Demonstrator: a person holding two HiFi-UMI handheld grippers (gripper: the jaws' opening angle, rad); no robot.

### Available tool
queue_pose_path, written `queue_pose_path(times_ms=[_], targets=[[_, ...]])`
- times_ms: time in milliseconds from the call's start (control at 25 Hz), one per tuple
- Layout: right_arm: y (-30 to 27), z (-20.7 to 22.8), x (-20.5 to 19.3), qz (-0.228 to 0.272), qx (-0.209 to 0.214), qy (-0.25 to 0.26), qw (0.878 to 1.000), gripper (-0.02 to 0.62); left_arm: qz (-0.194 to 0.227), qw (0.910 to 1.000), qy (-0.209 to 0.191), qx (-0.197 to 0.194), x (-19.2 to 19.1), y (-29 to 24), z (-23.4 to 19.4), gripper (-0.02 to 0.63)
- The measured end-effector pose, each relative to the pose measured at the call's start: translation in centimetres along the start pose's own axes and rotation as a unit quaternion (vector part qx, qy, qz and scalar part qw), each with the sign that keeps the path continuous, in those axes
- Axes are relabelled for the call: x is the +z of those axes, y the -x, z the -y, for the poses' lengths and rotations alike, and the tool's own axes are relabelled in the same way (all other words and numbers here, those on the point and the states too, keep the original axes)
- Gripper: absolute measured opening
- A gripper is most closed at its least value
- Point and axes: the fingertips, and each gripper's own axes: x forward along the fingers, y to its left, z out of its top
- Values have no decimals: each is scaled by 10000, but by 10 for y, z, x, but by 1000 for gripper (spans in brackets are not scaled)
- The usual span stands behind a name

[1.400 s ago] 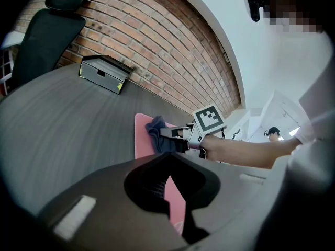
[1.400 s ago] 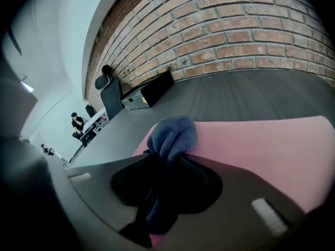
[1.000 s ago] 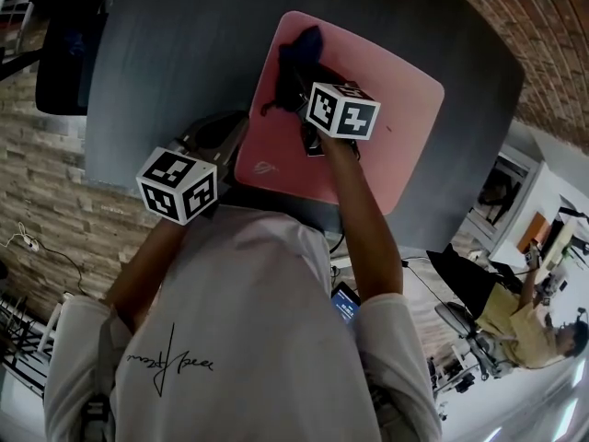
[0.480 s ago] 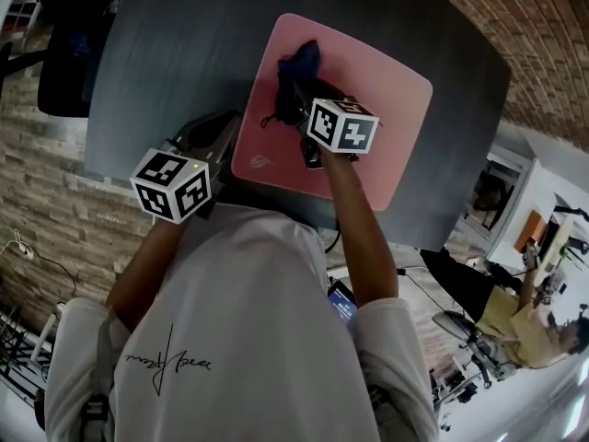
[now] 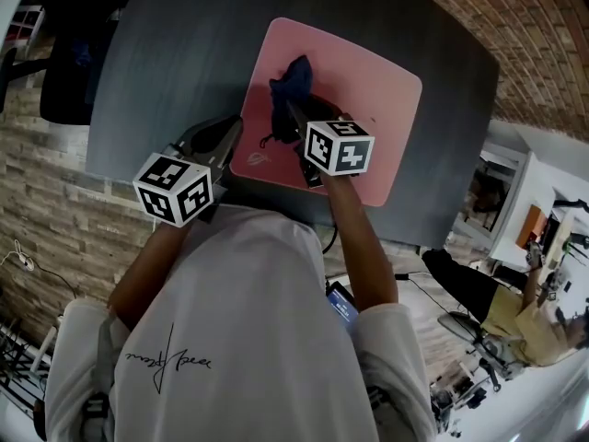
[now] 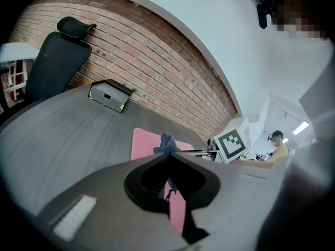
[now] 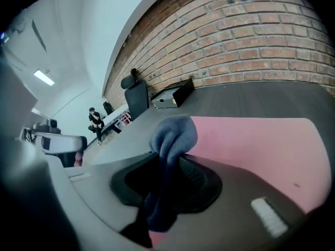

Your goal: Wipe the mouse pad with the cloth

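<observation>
Though the head view hides it, right tongs point(image 7: 166, 160) pinch the cloth point(image 7: 176, 134) on the mouse pad point(image 7: 256, 145); left tongs point(image 6: 168, 155) sit closed.

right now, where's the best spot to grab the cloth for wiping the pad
Grip the cloth across its bunched middle, coming from the near edge of the mouse pad, as the right gripper does. Its jaws are shut on the fold, and a soft wad pokes past the tips, likely enough to rub the pad.

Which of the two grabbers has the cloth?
The right gripper: its jaws pinch the blue cloth over the pink mouse pad. The left gripper has jaws shut on nothing.
</observation>
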Motion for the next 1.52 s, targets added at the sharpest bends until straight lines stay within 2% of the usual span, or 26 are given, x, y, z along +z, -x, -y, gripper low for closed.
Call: queue_pose_path(times_ms=[280,400,600,960,1520], targets=[[33,-29,-4,174,369,318,9987,101,1,9998,-120,-149,-3,4,14,20],[50,-35,-6,235,343,383,9984,100,-39,9996,-166,-213,-7,3,22,19],[73,-40,-17,363,230,354,9985,97,-178,9979,-486,-394,-14,-2,39,18],[109,-57,-25,702,107,400,9967,94,-118,9968,-552,-560,-7,-1,58,18],[149,-47,-6,1487,-301,-280,9880,92,-43,9958,-625,-666,5,-14,68,19]])
